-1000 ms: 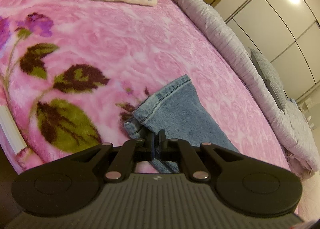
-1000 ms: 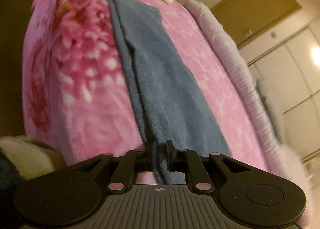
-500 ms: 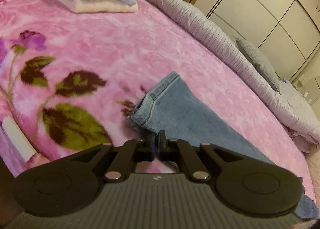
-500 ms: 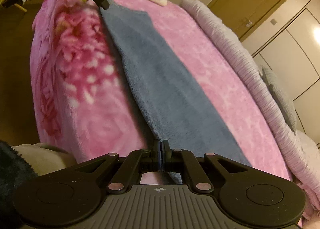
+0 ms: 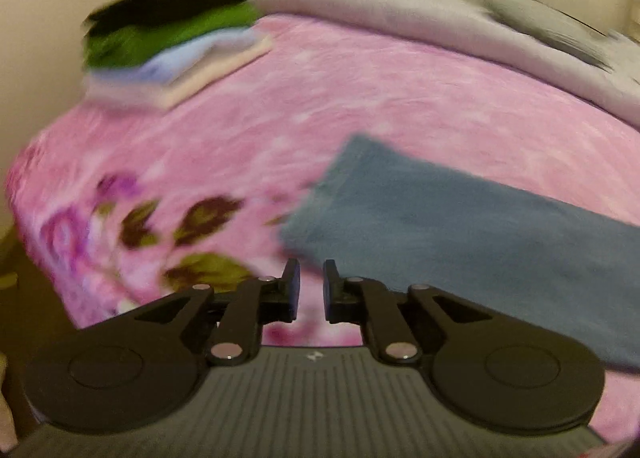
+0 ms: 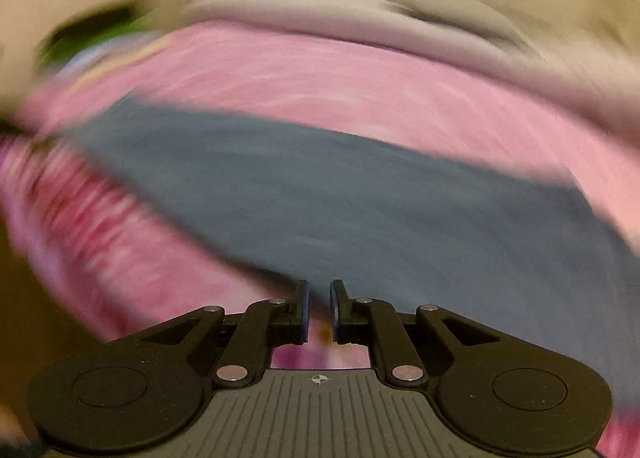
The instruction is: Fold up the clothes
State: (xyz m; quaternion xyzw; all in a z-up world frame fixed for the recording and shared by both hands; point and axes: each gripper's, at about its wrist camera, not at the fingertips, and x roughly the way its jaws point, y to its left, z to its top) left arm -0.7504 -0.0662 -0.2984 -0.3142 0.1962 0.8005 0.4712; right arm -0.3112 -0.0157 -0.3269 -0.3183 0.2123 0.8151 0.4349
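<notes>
A pair of blue jeans (image 5: 460,226) lies flat in a long strip on the pink flowered blanket (image 5: 320,98). In the left wrist view my left gripper (image 5: 311,274) hovers just short of the jeans' near hem, its jaws opening, a narrow gap and no cloth between them. The right wrist view, badly blurred, shows the jeans (image 6: 340,198) stretching across the bed. My right gripper (image 6: 319,294) sits at their near edge, jaws opening too, with nothing pinched between the fingers.
A stack of folded clothes (image 5: 172,46), black, green, pale blue and cream, sits at the bed's far left corner. A rolled grey quilt (image 5: 420,18) runs along the far side, with wardrobe doors behind. The bed's near edge drops away at the left.
Both grippers have let go of the jeans, which now lie flat. Both have pulled back and up, rolled level, and their jaws have parted slightly.
</notes>
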